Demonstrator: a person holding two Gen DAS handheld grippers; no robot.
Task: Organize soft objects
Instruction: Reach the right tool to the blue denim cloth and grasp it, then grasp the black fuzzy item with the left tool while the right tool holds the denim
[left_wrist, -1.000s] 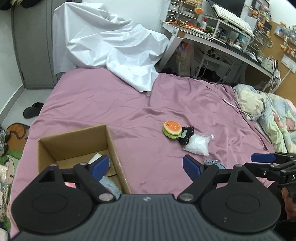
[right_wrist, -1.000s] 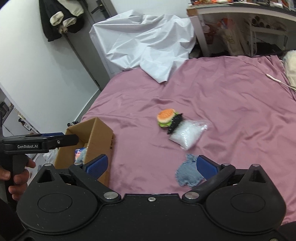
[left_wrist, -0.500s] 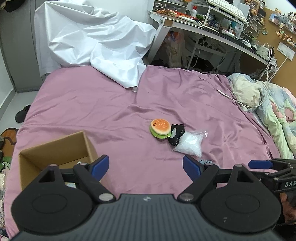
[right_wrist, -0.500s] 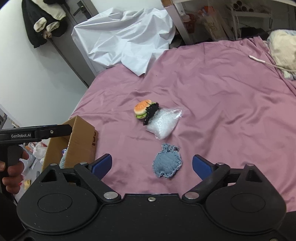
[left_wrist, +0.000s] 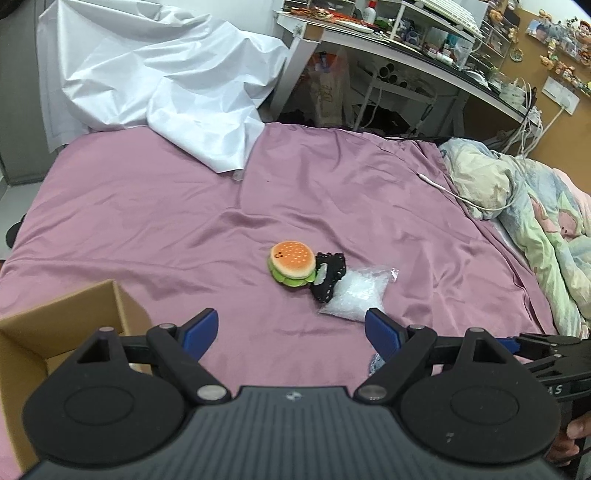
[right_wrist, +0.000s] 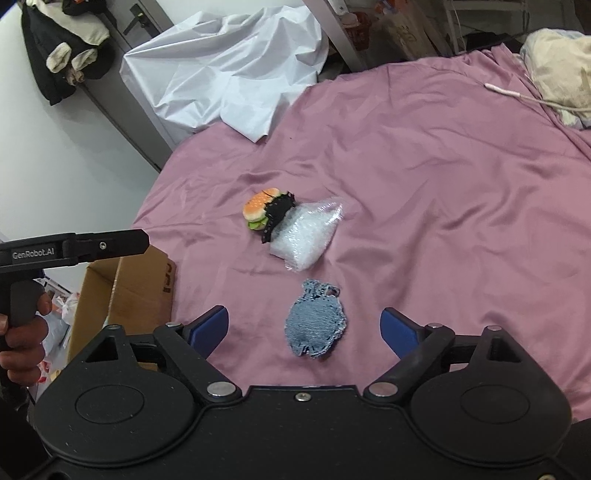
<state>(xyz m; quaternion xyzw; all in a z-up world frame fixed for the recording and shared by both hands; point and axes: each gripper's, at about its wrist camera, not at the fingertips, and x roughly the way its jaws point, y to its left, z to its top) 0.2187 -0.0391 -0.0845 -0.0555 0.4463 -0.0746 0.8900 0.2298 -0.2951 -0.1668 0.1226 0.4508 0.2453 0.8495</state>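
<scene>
A plush burger (left_wrist: 291, 266) lies on the pink bedsheet, touching a black lace piece (left_wrist: 328, 275) and a clear bag of white beads (left_wrist: 356, 293). They also show in the right wrist view: burger (right_wrist: 256, 210), lace (right_wrist: 277, 214), bag (right_wrist: 304, 236). A small denim pouch (right_wrist: 316, 326) lies nearer, between my right gripper's fingers. My right gripper (right_wrist: 304, 328) is open and empty above it. My left gripper (left_wrist: 291, 330) is open and empty, short of the burger. A cardboard box (left_wrist: 55, 328) stands at the left, also in the right wrist view (right_wrist: 125, 291).
A crumpled white sheet (left_wrist: 159, 81) covers the bed's far left end. A patterned duvet (left_wrist: 524, 221) and a white cable (left_wrist: 443, 188) lie along the right side. A cluttered desk (left_wrist: 406, 40) stands beyond the bed. A dark jacket (right_wrist: 62, 48) hangs on the wall.
Both grippers have shifted right and away from the box. The denim pouch has come into full view between my right fingers. Both grippers stayed open.
</scene>
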